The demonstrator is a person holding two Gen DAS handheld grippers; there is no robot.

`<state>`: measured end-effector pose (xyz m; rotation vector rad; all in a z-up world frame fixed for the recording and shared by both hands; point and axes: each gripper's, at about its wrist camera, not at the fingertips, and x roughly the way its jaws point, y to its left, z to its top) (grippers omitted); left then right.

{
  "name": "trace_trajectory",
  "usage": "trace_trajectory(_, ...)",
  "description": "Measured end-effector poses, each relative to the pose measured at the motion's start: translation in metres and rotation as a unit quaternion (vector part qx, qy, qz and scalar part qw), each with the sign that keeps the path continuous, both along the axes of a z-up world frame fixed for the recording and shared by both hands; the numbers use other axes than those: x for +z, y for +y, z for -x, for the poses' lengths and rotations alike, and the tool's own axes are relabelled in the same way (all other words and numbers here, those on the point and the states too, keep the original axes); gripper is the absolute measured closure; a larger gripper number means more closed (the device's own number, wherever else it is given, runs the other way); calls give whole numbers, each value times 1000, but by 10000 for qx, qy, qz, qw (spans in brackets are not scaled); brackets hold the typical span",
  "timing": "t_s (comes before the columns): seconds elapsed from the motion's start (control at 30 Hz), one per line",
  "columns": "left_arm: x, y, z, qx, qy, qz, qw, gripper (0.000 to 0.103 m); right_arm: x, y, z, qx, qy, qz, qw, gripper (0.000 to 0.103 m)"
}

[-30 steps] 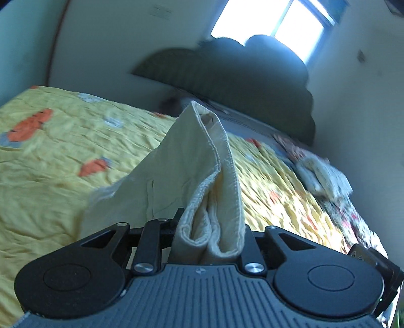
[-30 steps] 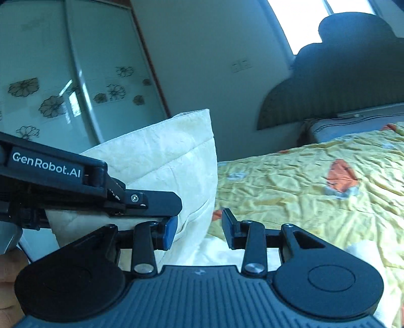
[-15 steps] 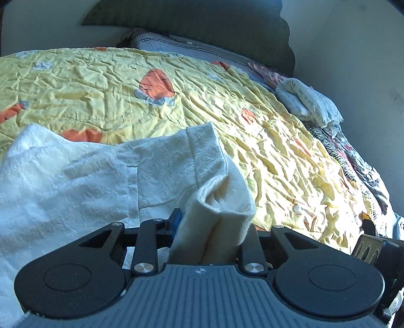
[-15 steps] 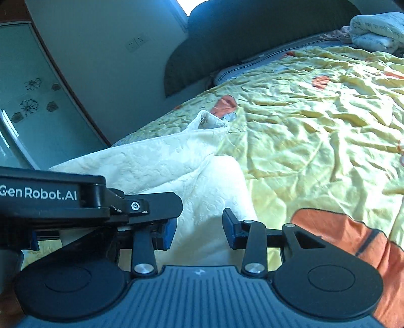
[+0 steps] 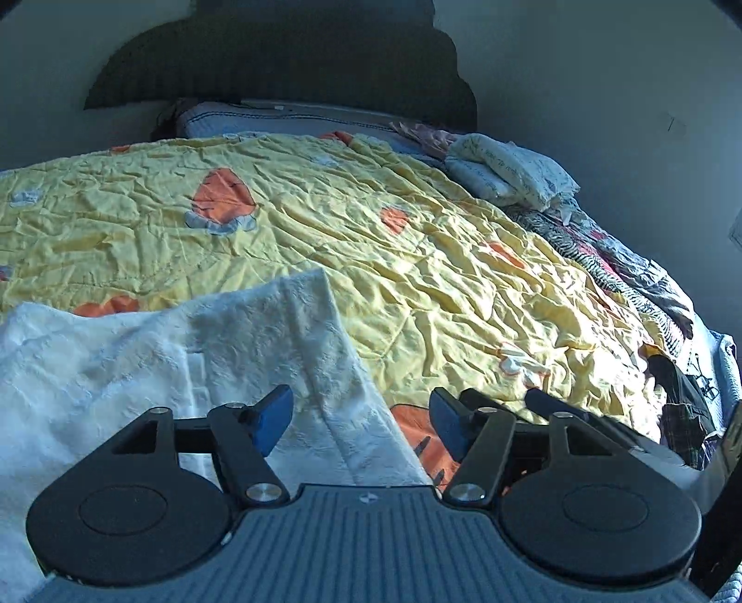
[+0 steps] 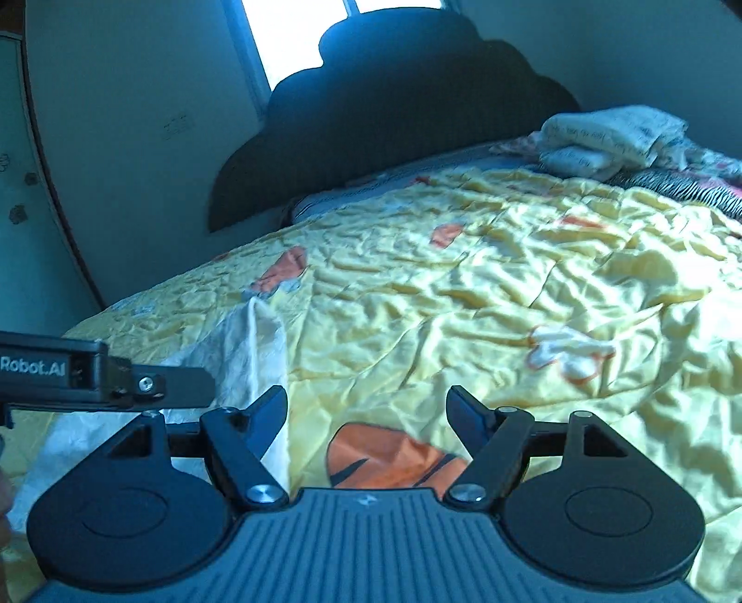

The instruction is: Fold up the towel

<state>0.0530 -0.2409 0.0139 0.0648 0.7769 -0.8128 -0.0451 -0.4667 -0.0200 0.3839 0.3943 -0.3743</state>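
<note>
A white textured towel (image 5: 153, 357) lies on the yellow bedspread (image 5: 417, 259) at the lower left of the left wrist view, its right edge running under my left gripper (image 5: 361, 420). That gripper stands open just above the towel's edge, holding nothing. In the right wrist view the towel (image 6: 241, 362) shows as a narrow folded strip at the left. My right gripper (image 6: 366, 417) is open over bare bedspread beside the towel. The other gripper's black body (image 6: 92, 375) reaches in from the left above the towel.
A dark scalloped headboard (image 6: 394, 106) stands at the far end of the bed. Folded pale bedding (image 5: 510, 171) and striped and patterned clothes (image 5: 617, 259) pile along the bed's right side. A window (image 6: 297, 32) sits behind the headboard.
My left gripper has let go of the towel and opened wide; the towel dropped flat onto the bed. My right gripper opened wider and moved off to the towel's right.
</note>
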Motion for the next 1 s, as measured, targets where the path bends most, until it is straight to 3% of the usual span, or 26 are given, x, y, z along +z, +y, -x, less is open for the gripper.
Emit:
trace_trajectory(0.07,1,21,-5,361,-148,-67,9992,13,12,14,-1,235,-146,338,9990,27)
trace_trajectory(0.13,-2,46,-12,876,-239,-298,9954,12,19,29,-7,763,-222,475,9957,27)
trace_trajectory(0.3,-7,113,-22,1729,-424,-681,9817,12,14,63,-27,2099,-63,104,9777,28)
trace_trajectory(0.33,-8,125,-22,1814,-442,-714,9798,12,9,70,-31,2112,154,301,9769,28)
trace_trajectory(0.4,-8,149,-22,1986,-484,-748,9760,12,-3,77,-38,1541,790,943,9804,28)
trace_trajectory(0.43,-7,163,-22,2113,-483,-760,9733,12,-5,76,-36,1312,886,1108,9812,28)
trace_trajectory(0.53,-5,197,-19,2281,-552,-678,9697,12,9,68,-5,1358,239,582,9887,28)
trace_trajectory(0.63,-1,213,-13,2219,-689,-701,9701,12,15,62,9,1721,-36,-174,9849,28)
trace_trajectory(0.77,4,206,0,1978,-983,-707,9727,11,2,58,7,1955,77,-1056,9750,28)
trace_trajectory(1.0,5,177,21,1518,-1415,-939,9737,11,-9,58,12,1740,284,-1382,9746,28)
